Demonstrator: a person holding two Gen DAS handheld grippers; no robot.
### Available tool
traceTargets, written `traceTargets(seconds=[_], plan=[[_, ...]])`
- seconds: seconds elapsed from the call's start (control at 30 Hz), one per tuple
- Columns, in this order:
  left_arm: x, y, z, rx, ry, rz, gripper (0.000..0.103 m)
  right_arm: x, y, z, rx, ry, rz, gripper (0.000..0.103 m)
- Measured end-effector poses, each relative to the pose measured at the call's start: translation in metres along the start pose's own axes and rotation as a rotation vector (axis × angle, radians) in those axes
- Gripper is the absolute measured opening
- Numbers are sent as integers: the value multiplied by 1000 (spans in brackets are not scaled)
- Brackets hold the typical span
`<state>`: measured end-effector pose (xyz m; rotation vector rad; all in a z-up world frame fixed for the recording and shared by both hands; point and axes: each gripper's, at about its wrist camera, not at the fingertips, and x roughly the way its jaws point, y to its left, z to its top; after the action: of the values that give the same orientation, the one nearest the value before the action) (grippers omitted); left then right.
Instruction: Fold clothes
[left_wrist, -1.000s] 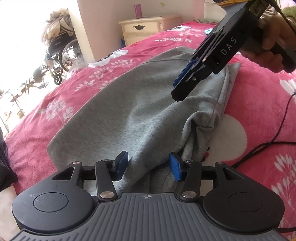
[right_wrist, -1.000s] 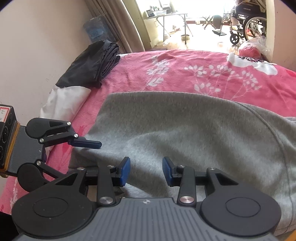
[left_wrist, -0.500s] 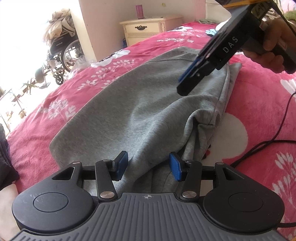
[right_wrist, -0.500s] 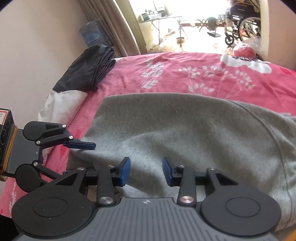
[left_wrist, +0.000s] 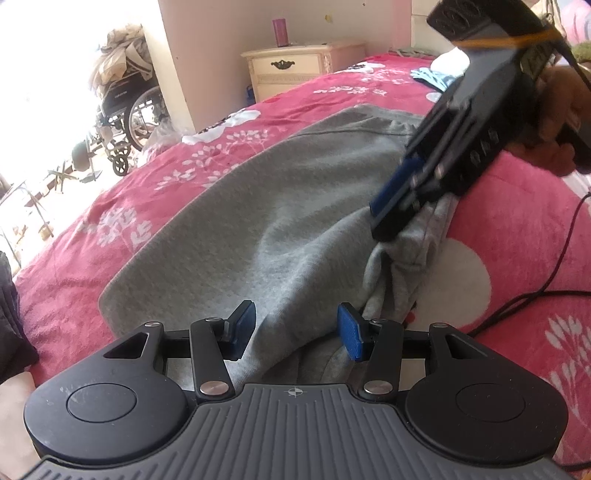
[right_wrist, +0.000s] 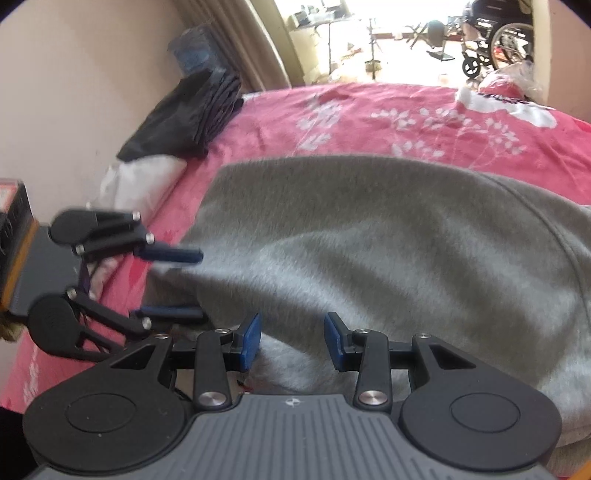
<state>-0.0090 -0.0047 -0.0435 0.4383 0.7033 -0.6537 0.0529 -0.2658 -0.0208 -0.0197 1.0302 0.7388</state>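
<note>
Pink floral bedspread (left_wrist: 517, 258) under grey garment (left_wrist: 277, 221); both tools (left_wrist: 295, 330) (right_wrist: 291, 341) spread, unclamped.

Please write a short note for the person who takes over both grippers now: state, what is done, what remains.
Left gripper: open, over the near edge of the grey fleece garment.
Right gripper: open, tips at the garment's bunched side edge.
The garment lies on the pink floral bedspread; one side looks doubled over.
Left to do: grip the edges, finish folding.
</note>
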Motion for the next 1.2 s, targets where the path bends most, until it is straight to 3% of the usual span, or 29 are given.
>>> traceTargets(seconds=[0.43,0.47,0.5,0.57,0.83,0.87,0.93,1.0,1.13,1.2], plan=[[14,-3,6,-13,-3,25,49,24,14,-16,-86,77,-40,39],[14,-2,7,-14,-4,25,49,25,15,-17,-100,72,-43,36],[14,-2,7,-14,-7,27,49,25,17,-17,-113,68,-45,21],[14,-2,7,-17,-8,25,49,22,18,-17,-116,52,-47,6],[27,-5,11,3,16,-18,48,4,20,-13,-124,-23,-16,5],[29,-7,11,13,15,-14,47,3,21,-13,-134,-29,-14,5],[33,-10,11,18,6,-6,24,1,22,-14,-148,-41,-7,5],[33,-11,13,10,-11,4,14,-2,19,-14,-141,-56,11,5],[25,-8,16,-41,-60,28,10,-12,7,-11,-76,-88,9,8],[20,-5,17,-58,-75,29,10,-13,-2,-9,-25,-91,10,22]])
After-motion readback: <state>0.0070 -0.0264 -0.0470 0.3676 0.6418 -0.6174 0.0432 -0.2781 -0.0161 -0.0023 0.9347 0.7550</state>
